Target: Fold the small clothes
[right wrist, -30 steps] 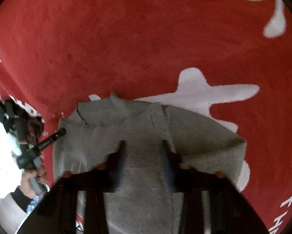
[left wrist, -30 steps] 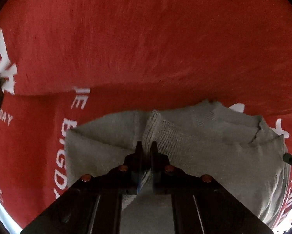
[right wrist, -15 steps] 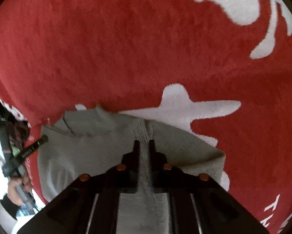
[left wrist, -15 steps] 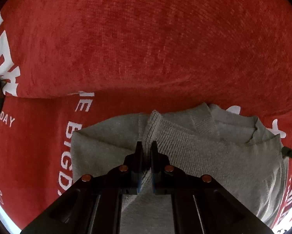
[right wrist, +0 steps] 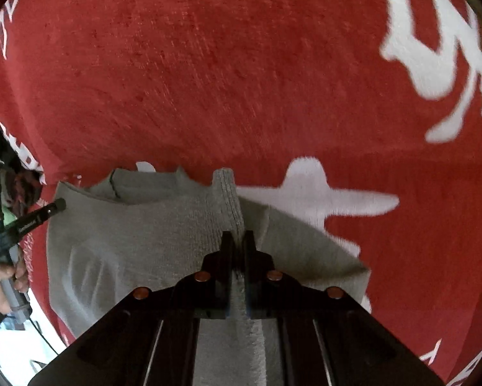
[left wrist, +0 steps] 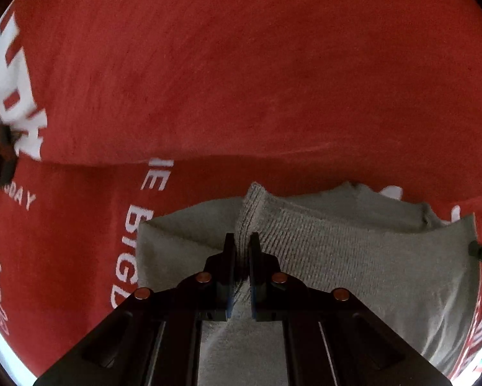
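Note:
A small grey knit garment [left wrist: 353, 251] lies on a red cloth with white lettering [left wrist: 241, 80]. My left gripper [left wrist: 241, 241] is shut on the garment's ribbed hem, which stands up between the fingers. In the right wrist view my right gripper [right wrist: 238, 238] is shut on another ribbed hem corner of the same garment [right wrist: 144, 231]. The garment hangs slack between the two grippers. The left gripper's black tip [right wrist: 52, 207] shows at the garment's left edge in the right wrist view.
The red cloth [right wrist: 241, 80] with white characters covers the whole surface and has a fold ridge behind the garment. A person's hand [right wrist: 3, 276] holds the left gripper's handle at the far left. A pale floor shows at the lower left edge.
My right gripper has closed on the ribbed hem, having been open a second ago. Both grippers have lifted the hem slightly and drawn forward over the garment.

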Motion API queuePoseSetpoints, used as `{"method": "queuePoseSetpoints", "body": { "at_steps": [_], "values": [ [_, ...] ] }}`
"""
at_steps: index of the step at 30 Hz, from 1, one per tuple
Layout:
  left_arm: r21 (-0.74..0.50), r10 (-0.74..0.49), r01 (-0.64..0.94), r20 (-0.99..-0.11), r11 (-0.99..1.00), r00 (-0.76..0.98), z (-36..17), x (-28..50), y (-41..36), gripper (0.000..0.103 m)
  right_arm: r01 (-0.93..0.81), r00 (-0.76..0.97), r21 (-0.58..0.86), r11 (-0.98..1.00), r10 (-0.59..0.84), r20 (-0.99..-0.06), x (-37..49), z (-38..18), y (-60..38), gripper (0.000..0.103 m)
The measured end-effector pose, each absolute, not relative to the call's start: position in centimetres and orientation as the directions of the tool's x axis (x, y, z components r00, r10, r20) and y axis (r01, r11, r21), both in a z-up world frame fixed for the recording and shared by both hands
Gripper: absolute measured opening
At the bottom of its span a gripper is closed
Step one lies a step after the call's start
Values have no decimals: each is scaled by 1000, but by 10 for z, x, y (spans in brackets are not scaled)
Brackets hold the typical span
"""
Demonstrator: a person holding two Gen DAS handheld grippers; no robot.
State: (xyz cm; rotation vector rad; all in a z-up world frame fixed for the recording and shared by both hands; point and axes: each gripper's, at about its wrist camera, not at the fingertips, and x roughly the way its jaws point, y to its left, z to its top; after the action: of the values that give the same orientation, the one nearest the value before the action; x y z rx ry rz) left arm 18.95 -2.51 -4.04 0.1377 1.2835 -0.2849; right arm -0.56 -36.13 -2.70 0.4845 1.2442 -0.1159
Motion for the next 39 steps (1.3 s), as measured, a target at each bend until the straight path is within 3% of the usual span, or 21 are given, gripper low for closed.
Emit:
{"method": "queuePoseSetpoints", "body": {
  "at_steps": [3, 5, 7, 11, 17, 20, 25, 27, 28, 29, 39],
  "values": [
    [-15, -83, 251, -962, 968, 262, -47, 195, -23, 9, 404, 297, 300, 864, 186, -937, 0, -46, -370, 6],
    [59, -5, 223, -961, 973, 277, -47, 196, -18, 25, 437, 264, 306, 846, 205, -942, -1, -59, -374, 7],
    [116, 53, 191, -951, 975, 305, -42, 197, -6, 35, 476, 273, 314, 822, 201, -941, -7, -55, -381, 16],
    [58, 9, 156, -956, 986, 295, -23, 191, 23, 35, 505, 281, 318, 802, 196, -939, -23, -40, -392, 19],
    [-84, -153, 273, -958, 958, 241, 0, 150, 20, 35, 446, 350, 415, 793, 272, -896, -48, -10, -381, 19],
    [-148, -209, 313, -962, 938, 173, -12, 128, 3, 35, 417, 334, 436, 797, 311, -890, -59, -11, -356, 19],
    [-144, -177, 299, -980, 943, 87, -50, 96, -3, 35, 437, 265, 413, 799, 324, -908, -81, -34, -337, 19],
    [-124, -169, 309, -978, 943, 122, -48, 87, 0, 47, 437, 273, 406, 802, 312, -910, -94, -38, -337, 19],
    [-103, -147, 305, -981, 947, 124, -49, 85, 3, 66, 436, 271, 395, 808, 301, -915, -98, -38, -338, 19],
    [-89, -131, 294, -983, 952, 126, -49, 84, 6, 68, 439, 265, 383, 813, 290, -920, -104, -39, -339, 19],
    [-40, -76, 328, -992, 944, 98, -54, 87, 2, 68, 509, 300, 440, 740, 327, -896, -130, -36, -346, 20]
  ]
}}
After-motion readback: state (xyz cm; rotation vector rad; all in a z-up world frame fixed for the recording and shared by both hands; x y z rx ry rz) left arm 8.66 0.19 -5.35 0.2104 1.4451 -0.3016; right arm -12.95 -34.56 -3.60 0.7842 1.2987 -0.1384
